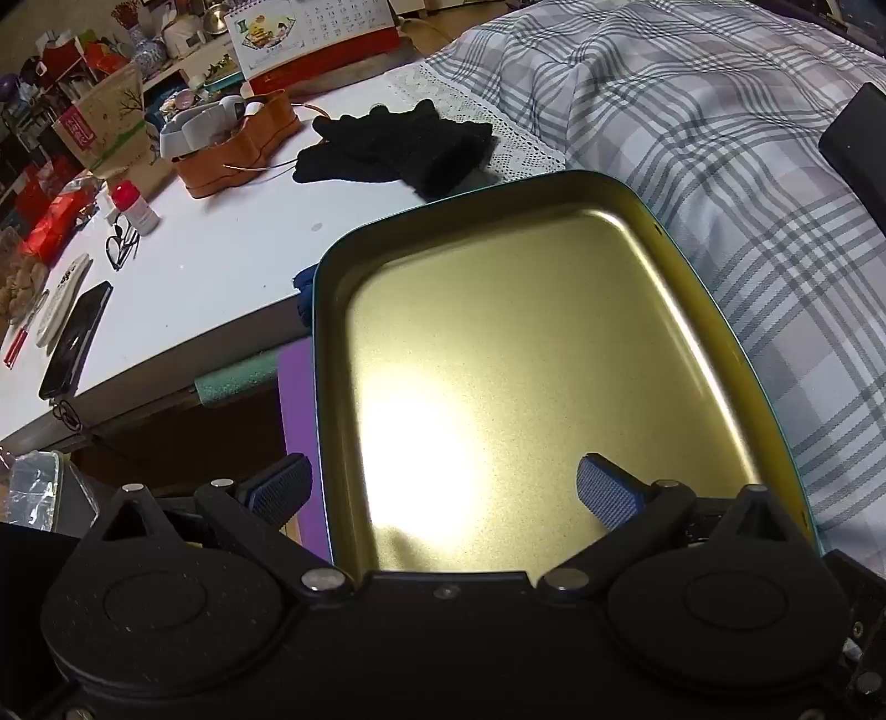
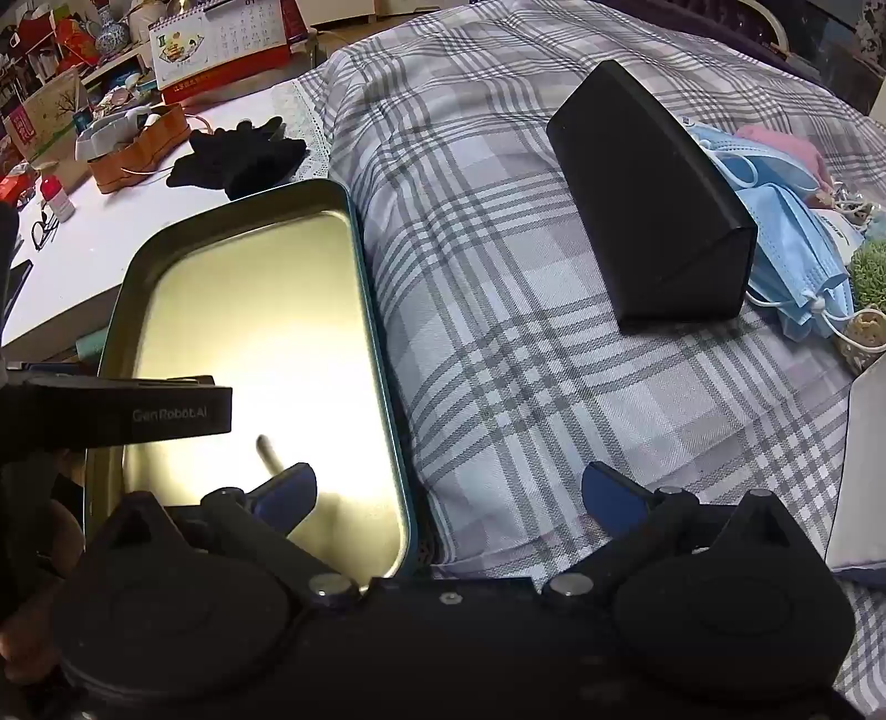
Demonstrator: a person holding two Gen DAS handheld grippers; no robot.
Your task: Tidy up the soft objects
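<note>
Black knitted gloves (image 1: 387,147) are lying in a loose heap on the white desk (image 1: 221,260), their far edge resting on a lace cloth (image 1: 470,111) and their near edge just beside the far corner of a gold-lined tin tray (image 1: 554,232). Glove fingers are pointing away toward a desk calendar (image 1: 315,39), and the heap's long axis is running roughly along the tray's far rim. Blue face masks (image 2: 786,243) are piling up on the checked bedcover (image 2: 526,277), tucked behind a black wedge-shaped case (image 2: 653,216) that is standing between them and the tray, its long axis running away from the camera.

That tray is sitting half over the desk edge and half against the bedcover, its floor bare and shining. Bare desk is stretching left of the gloves toward a brown leather box (image 1: 243,144), a red-capped bottle (image 1: 133,207), spectacles (image 1: 122,249) and a dark phone (image 1: 77,338). Wide bare bedcover is lying between tray and case.

Hovering over the tray's near end, the left gripper (image 1: 443,487) is spread wide with nothing between its blue pads. Beside it, the right gripper (image 2: 448,490) is likewise spread wide and grasping nothing, straddling the tray's right rim and the bedcover.
</note>
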